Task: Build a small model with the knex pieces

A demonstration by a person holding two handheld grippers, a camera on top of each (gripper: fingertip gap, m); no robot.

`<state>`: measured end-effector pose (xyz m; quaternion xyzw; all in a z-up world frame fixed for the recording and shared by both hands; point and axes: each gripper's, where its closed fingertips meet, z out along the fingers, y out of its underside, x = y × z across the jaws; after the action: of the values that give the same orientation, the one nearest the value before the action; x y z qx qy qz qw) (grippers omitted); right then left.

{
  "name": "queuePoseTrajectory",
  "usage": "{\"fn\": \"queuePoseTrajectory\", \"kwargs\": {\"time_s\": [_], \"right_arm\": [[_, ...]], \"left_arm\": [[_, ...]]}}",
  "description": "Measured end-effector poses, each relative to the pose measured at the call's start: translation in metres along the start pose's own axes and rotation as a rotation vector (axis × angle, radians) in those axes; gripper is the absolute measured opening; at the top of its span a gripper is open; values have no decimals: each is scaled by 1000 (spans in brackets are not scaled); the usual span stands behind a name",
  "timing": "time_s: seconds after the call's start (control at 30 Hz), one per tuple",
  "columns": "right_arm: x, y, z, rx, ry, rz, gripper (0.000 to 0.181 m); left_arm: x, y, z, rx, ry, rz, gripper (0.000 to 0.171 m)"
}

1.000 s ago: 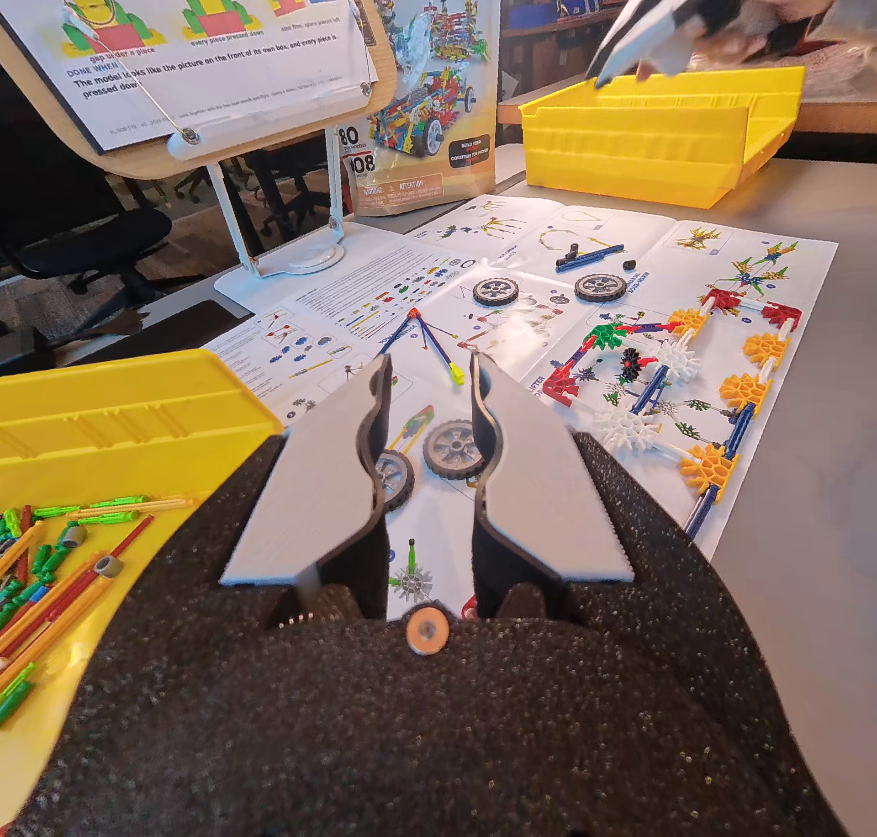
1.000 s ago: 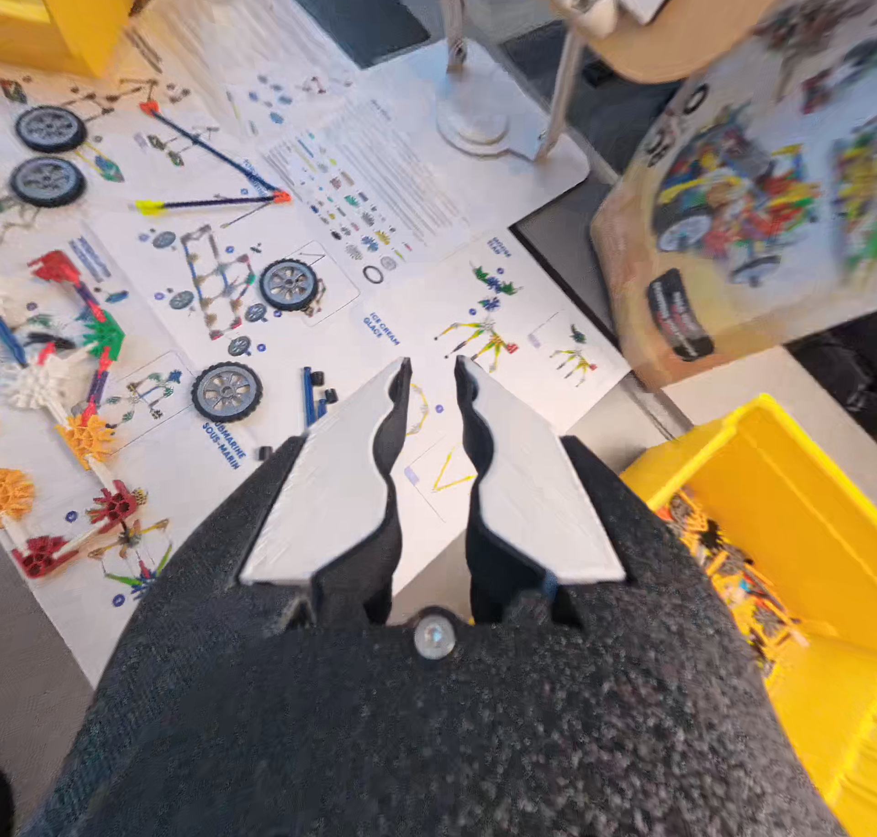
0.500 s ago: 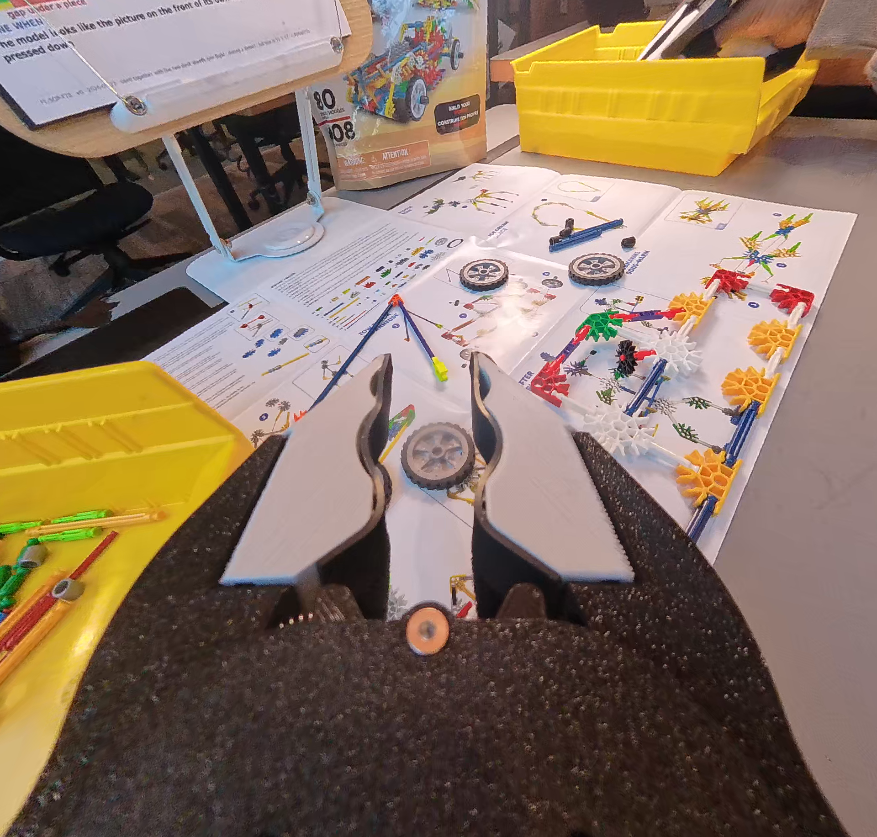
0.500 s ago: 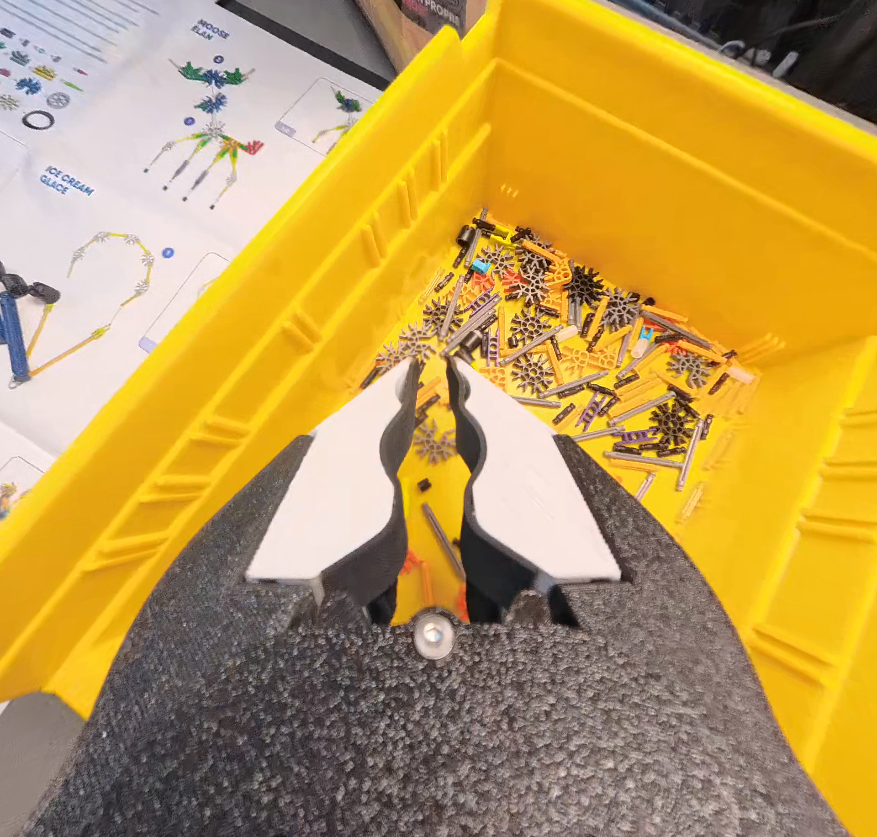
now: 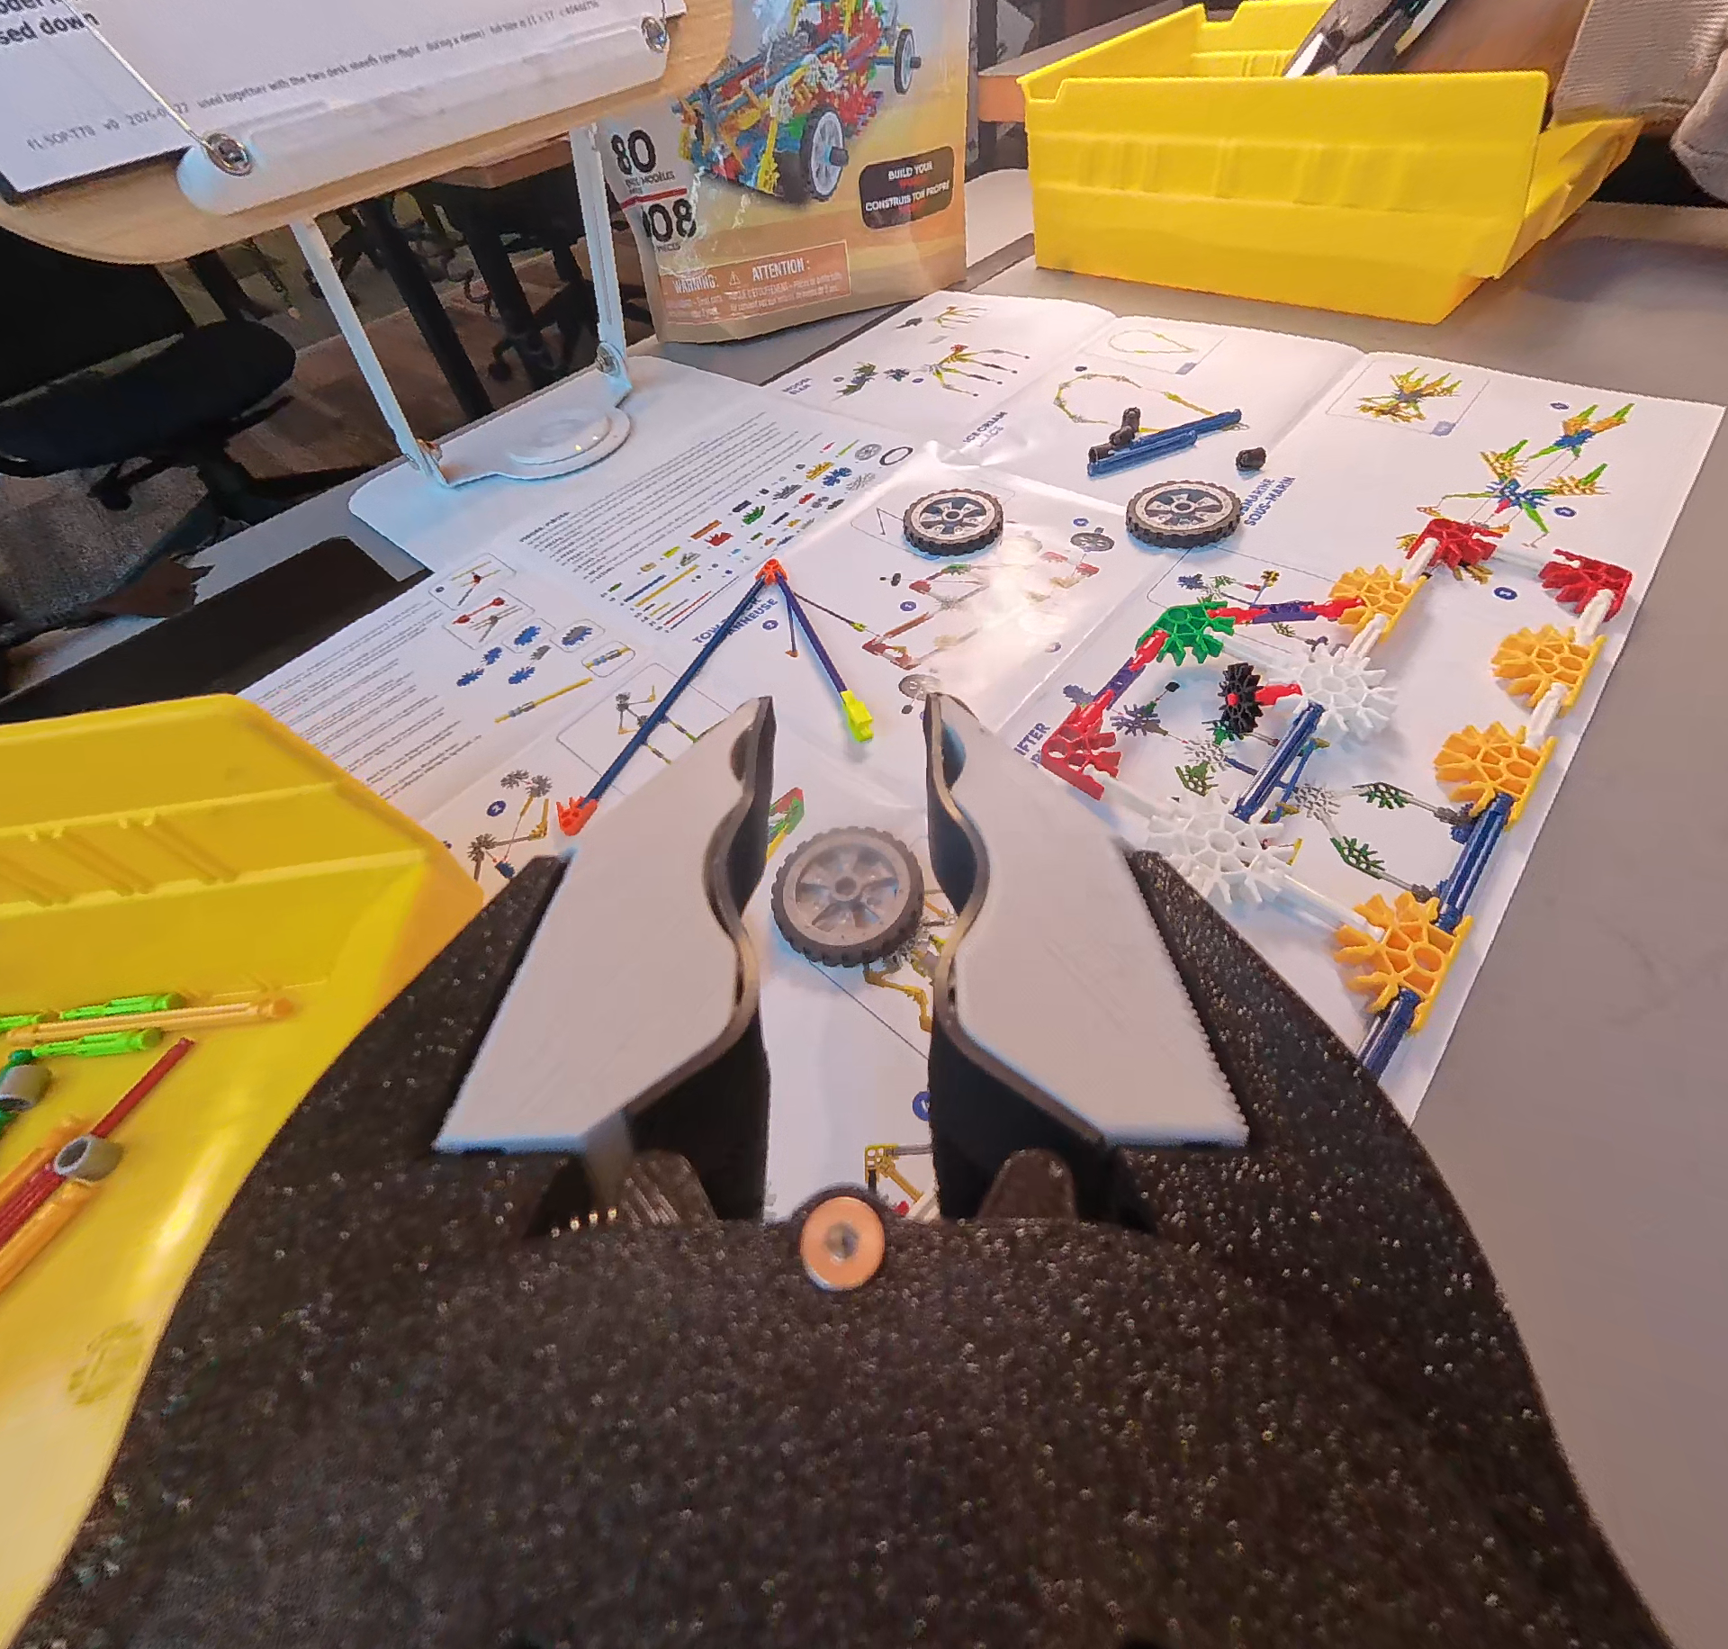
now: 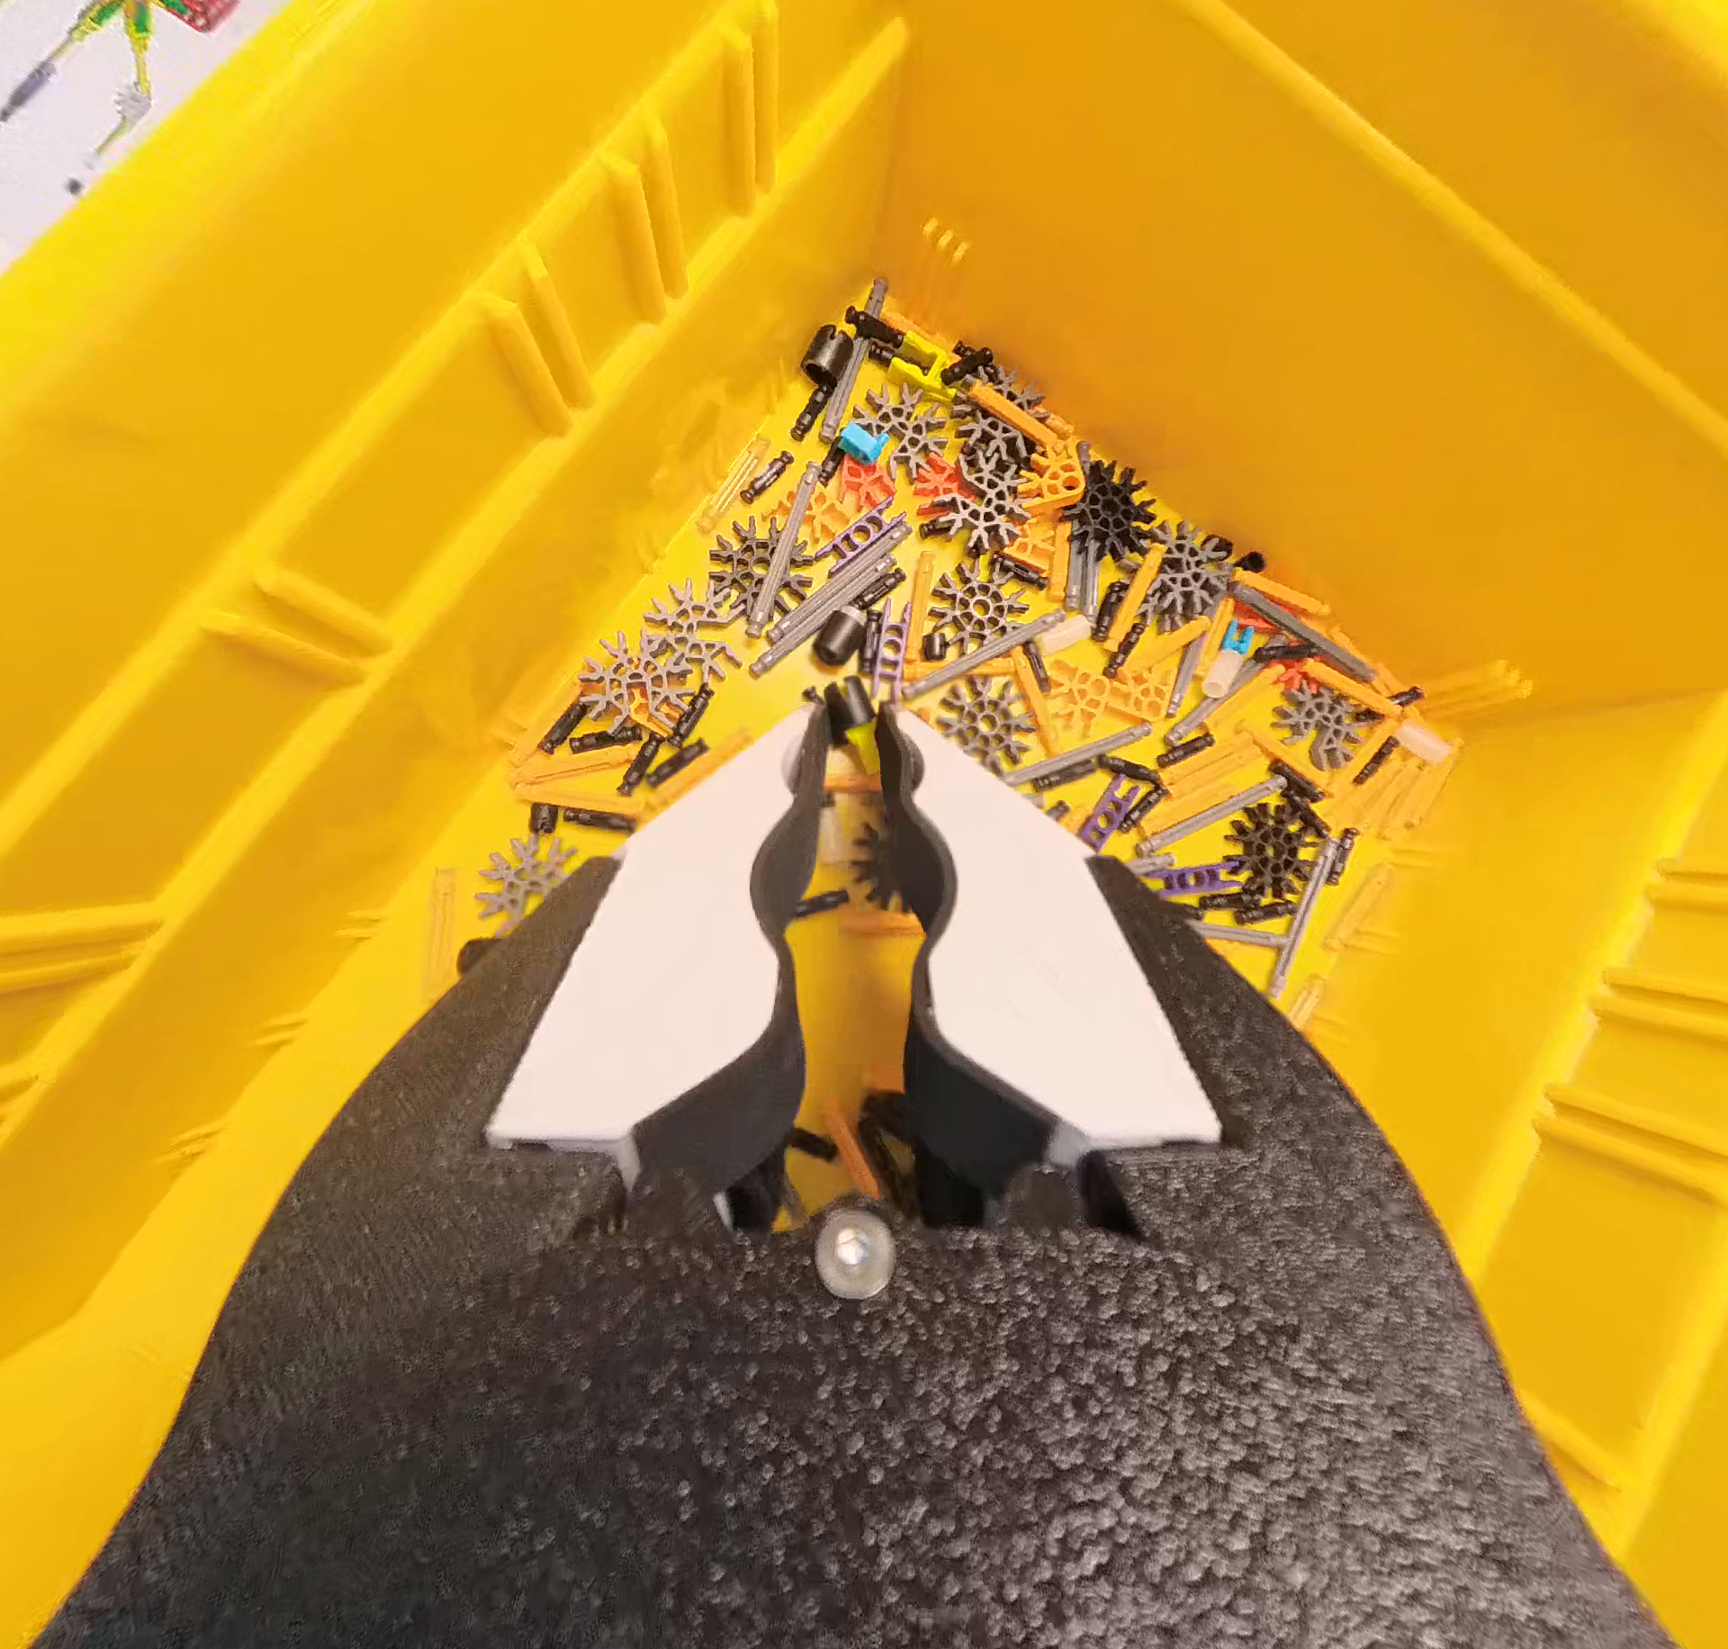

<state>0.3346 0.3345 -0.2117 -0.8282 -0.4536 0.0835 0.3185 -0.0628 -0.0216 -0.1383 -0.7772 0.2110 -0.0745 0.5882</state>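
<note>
two grippers show, one per view. the left gripper hangs over a printed instruction sheet on the table, its jaws spread wide and holding nothing; a gray wheel lies flat on the sheet between the fingers, seemingly clear of both. two more wheels lie farther up the sheet, and a colourful rod-and-connector model lies along the sheet's right edge, its long axis running from near to far. a yellow bin of rods is cut off at the left edge.

the right gripper is down inside another yellow bin, jaws nearly together around a small yellow-and-black piece at the tips; whether it is truly pinched is hard to make out, since the tips hide most of it. loose gray, black and orange pieces crowd the bin's far corner.
</note>
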Motion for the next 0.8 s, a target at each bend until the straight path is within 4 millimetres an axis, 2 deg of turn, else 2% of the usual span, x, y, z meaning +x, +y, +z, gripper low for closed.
{"fn": "queuePoseTrajectory", "kwargs": {"time_s": [0.07, 0.17, 0.33, 0.47, 0.6, 0.73, 0.8], "right_arm": [[14, 7, -8, -31, 64, 40, 9], [39, 18, -30, -67, 210, 68, 9], [47, 20, -63, -37, 287, 100, 19], [24, 0, -82, 121, 131, 240, 35], [-1, -42, -121, 384, 58, 269, 38], [-58, -89, -170, 627, -2, 216, 39], [-95, -103, -179, 670, -40, 175, 40]], "left_arm": [[0, 1, 0, -2, 0, -2, 30], [-1, 3, 0, -1, 1, -6, 30], [2, 1, 2, 13, 17, -1, 30], [8, -3, 2, 17, 52, 18, 30], [12, -12, -2, 8, 94, 52, 30], [7, -20, -4, 11, 129, 48, 31], [2, -20, -1, 17, 136, 46, 32]]}}
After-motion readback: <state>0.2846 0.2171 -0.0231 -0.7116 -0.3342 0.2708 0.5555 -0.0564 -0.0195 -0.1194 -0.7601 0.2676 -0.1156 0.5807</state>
